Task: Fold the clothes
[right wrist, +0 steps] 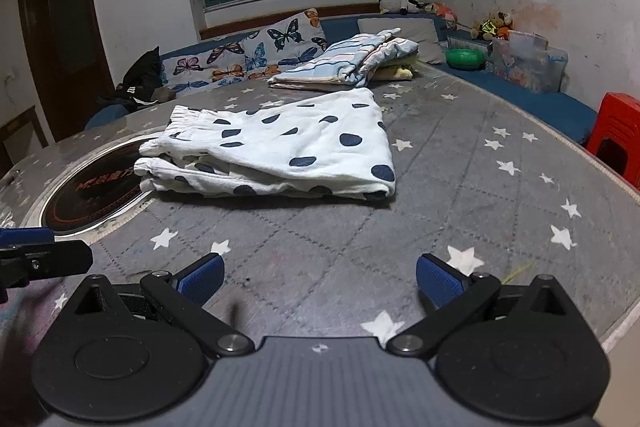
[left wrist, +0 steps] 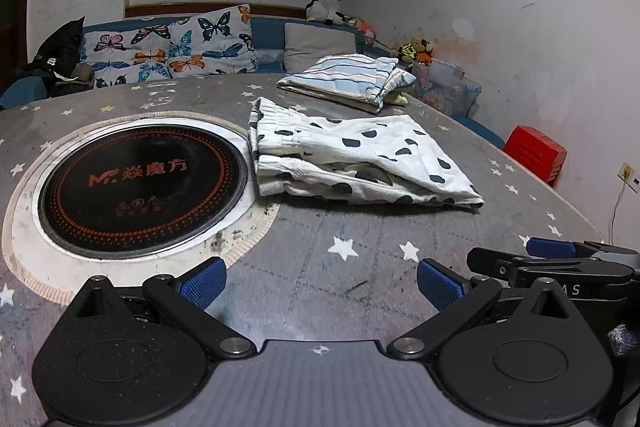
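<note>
A white garment with dark blue dots [left wrist: 352, 159] lies folded on the grey star-patterned table [left wrist: 320, 267], beside the round black cooktop [left wrist: 140, 183]; it also shows in the right wrist view [right wrist: 280, 155]. Behind it lies a folded blue-striped garment [left wrist: 344, 79], also in the right wrist view [right wrist: 344, 61]. My left gripper [left wrist: 320, 285] is open and empty, low over the table in front of the dotted garment. My right gripper [right wrist: 320, 281] is open and empty, also short of the garment. The right gripper's side shows at the left wrist view's right edge [left wrist: 560, 263].
A sofa with butterfly cushions [left wrist: 168, 47] runs behind the table. Plush toys [left wrist: 416, 49] and a clear storage box [left wrist: 448, 85] stand at the back right. A red stool [right wrist: 620, 135] stands off the table's right edge. A green bowl [right wrist: 464, 58] sits on the sofa.
</note>
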Action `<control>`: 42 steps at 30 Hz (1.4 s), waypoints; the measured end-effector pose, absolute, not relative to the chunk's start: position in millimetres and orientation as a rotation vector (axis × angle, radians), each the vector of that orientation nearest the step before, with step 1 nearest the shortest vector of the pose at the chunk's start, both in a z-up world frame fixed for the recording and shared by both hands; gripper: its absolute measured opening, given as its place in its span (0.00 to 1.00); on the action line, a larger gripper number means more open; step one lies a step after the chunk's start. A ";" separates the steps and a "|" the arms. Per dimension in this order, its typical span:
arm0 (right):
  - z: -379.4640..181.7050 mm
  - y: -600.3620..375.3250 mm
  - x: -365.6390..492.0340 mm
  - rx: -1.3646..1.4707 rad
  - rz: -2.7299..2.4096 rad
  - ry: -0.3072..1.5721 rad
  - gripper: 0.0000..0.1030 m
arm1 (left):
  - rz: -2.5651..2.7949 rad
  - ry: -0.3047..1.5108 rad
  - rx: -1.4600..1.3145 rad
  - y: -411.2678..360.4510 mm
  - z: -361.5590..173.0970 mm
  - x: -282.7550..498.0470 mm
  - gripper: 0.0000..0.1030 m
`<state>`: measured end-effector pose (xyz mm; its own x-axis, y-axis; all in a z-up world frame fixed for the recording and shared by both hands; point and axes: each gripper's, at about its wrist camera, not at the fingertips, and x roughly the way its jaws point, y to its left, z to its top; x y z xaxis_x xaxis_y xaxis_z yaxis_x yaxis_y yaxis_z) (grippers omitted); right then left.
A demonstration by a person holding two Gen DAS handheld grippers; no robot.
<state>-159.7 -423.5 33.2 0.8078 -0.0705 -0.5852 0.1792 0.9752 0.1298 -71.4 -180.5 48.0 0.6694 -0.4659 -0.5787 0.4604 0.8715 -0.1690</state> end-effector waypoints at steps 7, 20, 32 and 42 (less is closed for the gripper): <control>33.6 -419.1 -163.1 0.182 -0.129 0.618 1.00 | -0.527 0.662 -0.010 -180.2 45.4 -78.1 1.00; 30.2 -414.7 -169.0 0.188 -0.127 0.624 1.00 | -0.531 0.679 0.003 -185.0 40.2 -87.0 1.00; 28.2 -415.8 -171.3 0.201 -0.133 0.629 1.00 | -0.522 0.695 0.021 -190.2 35.9 -89.3 1.00; 27.5 -416.0 -172.3 0.210 -0.133 0.625 1.00 | -0.518 0.700 0.032 -195.1 33.7 -90.8 1.00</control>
